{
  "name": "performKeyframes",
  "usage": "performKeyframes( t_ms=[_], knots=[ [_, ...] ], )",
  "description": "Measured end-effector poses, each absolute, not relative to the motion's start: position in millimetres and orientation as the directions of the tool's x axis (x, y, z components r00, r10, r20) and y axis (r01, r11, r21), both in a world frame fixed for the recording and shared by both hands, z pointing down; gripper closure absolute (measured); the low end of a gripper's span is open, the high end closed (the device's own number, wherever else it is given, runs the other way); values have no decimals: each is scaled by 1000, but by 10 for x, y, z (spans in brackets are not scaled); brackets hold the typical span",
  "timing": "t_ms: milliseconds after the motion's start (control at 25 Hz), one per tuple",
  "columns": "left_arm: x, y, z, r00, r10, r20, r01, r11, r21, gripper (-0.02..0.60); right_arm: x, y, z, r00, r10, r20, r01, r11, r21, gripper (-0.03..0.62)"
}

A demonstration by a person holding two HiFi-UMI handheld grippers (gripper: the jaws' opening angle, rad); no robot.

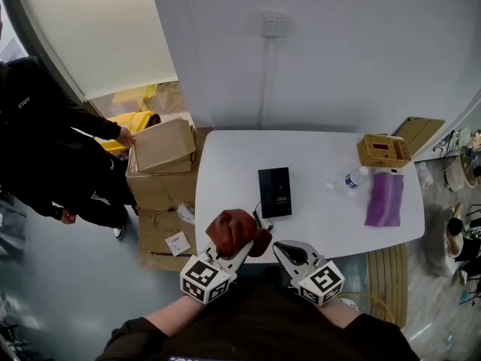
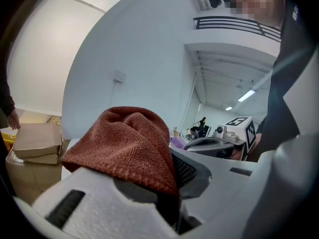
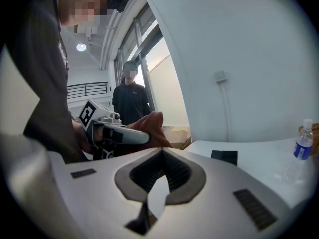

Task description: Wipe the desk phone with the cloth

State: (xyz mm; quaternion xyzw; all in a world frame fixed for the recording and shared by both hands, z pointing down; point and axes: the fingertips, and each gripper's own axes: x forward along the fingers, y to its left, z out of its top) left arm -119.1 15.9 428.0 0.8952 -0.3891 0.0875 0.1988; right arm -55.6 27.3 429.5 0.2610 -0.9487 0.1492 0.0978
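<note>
A flat black desk phone (image 1: 274, 192) lies near the middle of the white table (image 1: 240, 156); the right gripper view shows it as a dark slab (image 3: 224, 157). My left gripper (image 1: 239, 250) is shut on a bunched rust-red cloth (image 1: 237, 232), held at the table's near edge, short of the phone. The cloth (image 2: 127, 138) fills the left gripper view and hides the jaw tips (image 2: 169, 183). My right gripper (image 1: 285, 248) hangs beside it to the right, shut with nothing in it (image 3: 160, 153).
At the table's right end are a clear water bottle (image 1: 349, 180), a wicker box (image 1: 383, 150) and a purple bag (image 1: 385, 199). Cardboard boxes (image 1: 161, 164) are stacked left of the table, with a person in black (image 1: 45, 141) beside them.
</note>
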Motion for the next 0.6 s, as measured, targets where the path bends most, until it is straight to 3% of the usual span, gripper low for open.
performKeyframes(
  t_ms=[600],
  knots=[
    [-1115,231,4222,716,-640,279,-698,-671,252,524,-556,296,4278,-828,-494,266,-549,809,-208,568]
  ],
)
